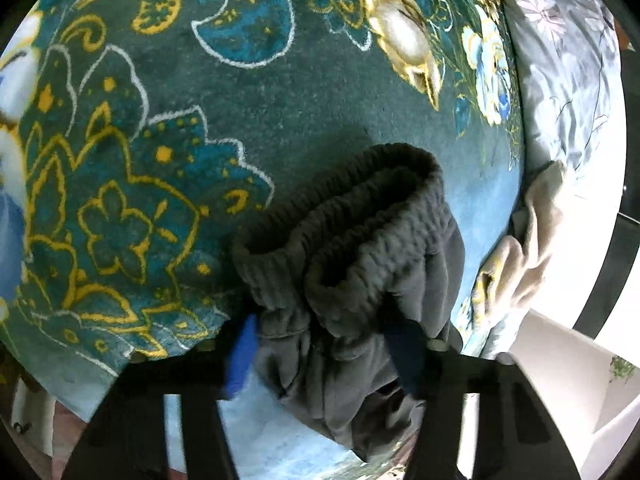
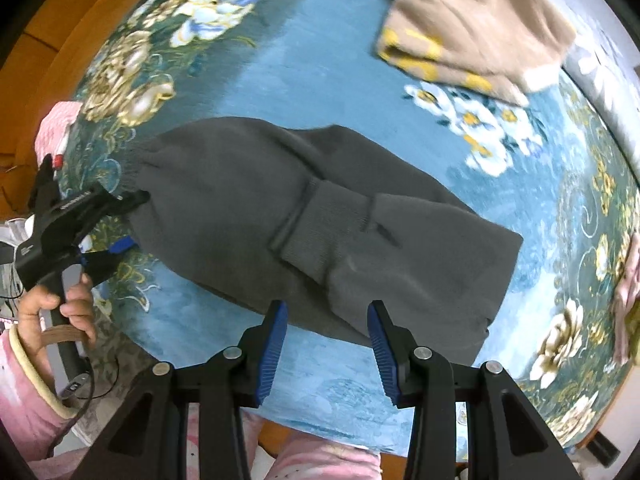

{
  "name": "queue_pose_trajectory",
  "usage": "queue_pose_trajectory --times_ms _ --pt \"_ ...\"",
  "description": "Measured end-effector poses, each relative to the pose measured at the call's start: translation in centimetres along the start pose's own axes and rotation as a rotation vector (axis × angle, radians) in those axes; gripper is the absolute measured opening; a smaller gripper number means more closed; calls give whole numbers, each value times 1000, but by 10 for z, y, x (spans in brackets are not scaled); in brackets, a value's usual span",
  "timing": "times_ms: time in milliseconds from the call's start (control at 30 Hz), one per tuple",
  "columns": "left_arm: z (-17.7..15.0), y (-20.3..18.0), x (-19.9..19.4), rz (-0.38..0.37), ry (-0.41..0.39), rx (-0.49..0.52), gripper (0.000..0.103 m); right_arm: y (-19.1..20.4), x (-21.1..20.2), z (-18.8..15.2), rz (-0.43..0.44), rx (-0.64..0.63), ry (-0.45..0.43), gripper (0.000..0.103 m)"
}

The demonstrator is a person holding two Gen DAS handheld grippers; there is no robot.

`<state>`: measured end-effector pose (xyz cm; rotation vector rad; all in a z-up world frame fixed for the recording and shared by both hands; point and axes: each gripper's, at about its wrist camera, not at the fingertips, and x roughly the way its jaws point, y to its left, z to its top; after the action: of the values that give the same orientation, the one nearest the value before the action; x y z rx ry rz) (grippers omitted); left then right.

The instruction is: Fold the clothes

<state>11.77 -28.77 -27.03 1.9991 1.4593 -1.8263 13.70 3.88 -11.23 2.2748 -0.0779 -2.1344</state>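
Note:
A dark grey knit garment (image 2: 280,208) lies folded across the teal floral blanket (image 2: 320,80), with a ribbed cuff laid over its middle. My left gripper (image 2: 128,222) is at the garment's left end, held by a person's hand (image 2: 60,304). In the left wrist view its blue-padded fingers (image 1: 244,356) stand wide apart, and the bunched ribbed hem of the garment (image 1: 360,260) sits between them, so the left gripper (image 1: 324,352) reads as open. My right gripper (image 2: 328,320) is open just over the garment's near edge, holding nothing.
A beige garment (image 2: 472,20) lies crumpled at the far right of the blanket, next to grey floral bedding (image 1: 560,60). A pink cloth (image 2: 52,128) sits at the blanket's left edge, over a wooden floor. Something pink (image 2: 628,292) lies at the right edge.

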Motion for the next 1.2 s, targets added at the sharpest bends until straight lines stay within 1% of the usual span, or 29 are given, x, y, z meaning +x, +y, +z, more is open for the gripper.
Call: queue_pose_trajectory --times_ms 33,100,200,233,367,467,533,767,833,900,1000,1100,1200 --pt "-1 -2 -2 18 -4 21 45 1 -1 0 2 0 -4 46" --pt "-4 -6 -7 37 -9 47 41 -1 -6 -3 6 11 -13 46" --pt "-10 -18 -17 59 -20 89 38 -4 -11 -7 13 29 -26 46" --pt "-14 -26 -22 70 -30 118 38 -7 -13 -7 18 37 -33 46" --pt "-37 -61 -43 113 -81 271 36 -25 -23 -10 54 72 -72 46" --pt "-64 -101 -57 155 -134 412 36 -53 -29 -17 83 105 -105 46" --pt "-91 -133 -64 186 -169 510 36 -74 -33 -23 102 130 -127 46" --pt "-205 -216 -50 357 -256 840 35 -147 -48 -44 170 215 -203 46" --pt "-237 -240 -46 407 -280 934 35 -177 -45 -54 205 267 -205 46" --pt "-277 -258 -23 484 -274 1035 35 -209 -37 -68 225 336 -199 46" --pt "-319 -273 12 586 -248 1146 35 -255 -26 -90 241 440 -189 46" --pt "-358 -284 46 679 -218 1249 36 -288 -15 -111 258 521 -175 46" --pt "-388 -292 77 757 -190 1331 37 -306 -10 -123 263 547 -166 46"
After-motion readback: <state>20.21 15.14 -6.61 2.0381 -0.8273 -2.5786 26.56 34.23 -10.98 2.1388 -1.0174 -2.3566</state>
